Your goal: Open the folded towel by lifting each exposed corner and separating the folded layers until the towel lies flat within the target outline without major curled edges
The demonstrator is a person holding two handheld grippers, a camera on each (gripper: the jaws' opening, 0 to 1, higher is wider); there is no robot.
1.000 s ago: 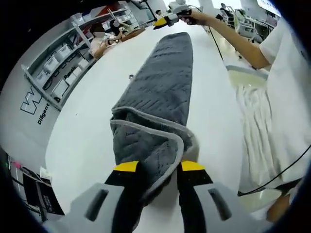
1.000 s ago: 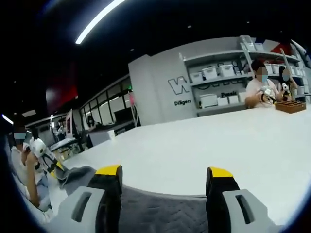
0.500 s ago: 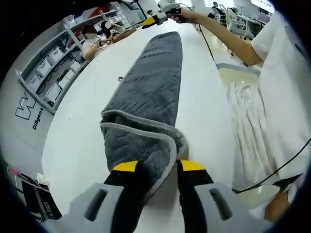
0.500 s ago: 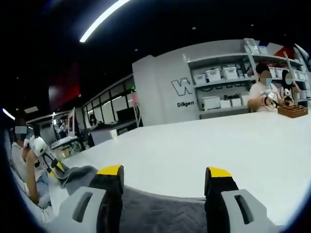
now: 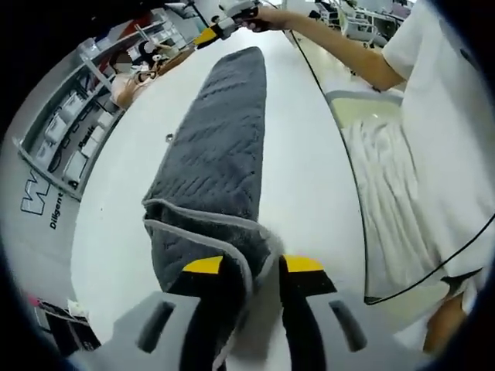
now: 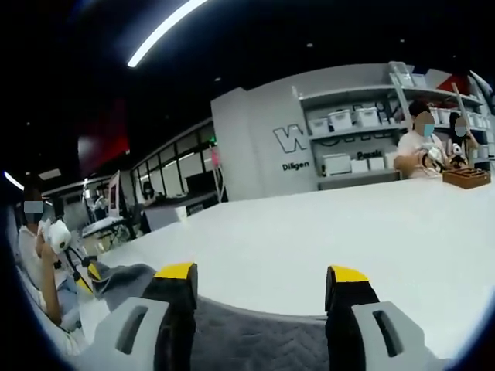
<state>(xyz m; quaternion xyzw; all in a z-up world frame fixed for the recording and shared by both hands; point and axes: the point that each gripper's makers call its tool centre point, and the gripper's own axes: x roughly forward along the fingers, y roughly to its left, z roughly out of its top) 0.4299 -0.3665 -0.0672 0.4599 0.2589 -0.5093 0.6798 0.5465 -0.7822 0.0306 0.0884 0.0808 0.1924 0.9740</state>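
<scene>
A long grey quilted towel (image 5: 224, 147) lies stretched lengthwise on the white table (image 5: 309, 154). Its near end is doubled over, showing a pale hemmed edge. My left gripper (image 5: 253, 265) is shut on that near folded end, with cloth bunched between the yellow-tipped jaws. At the towel's far end a person's hand holds my right gripper (image 5: 220, 23). In the right gripper view, my right gripper (image 6: 261, 272) stands open, jaws wide apart over the towel (image 6: 255, 340). The left gripper (image 6: 77, 267) appears there at the far left, held by the person.
Shelves with white bins (image 6: 340, 117) line the far wall. Seated people work beside a wooden tray (image 6: 466, 176) at the table's far end. A white cloth (image 5: 387, 178) hangs at the table edge near the person's body. A small object (image 5: 168, 137) sits left of the towel.
The left view has swung and the towel's near fold now sits tighter between the left jaws, which have narrowed slightly. The right gripper view is almost unchanged.
</scene>
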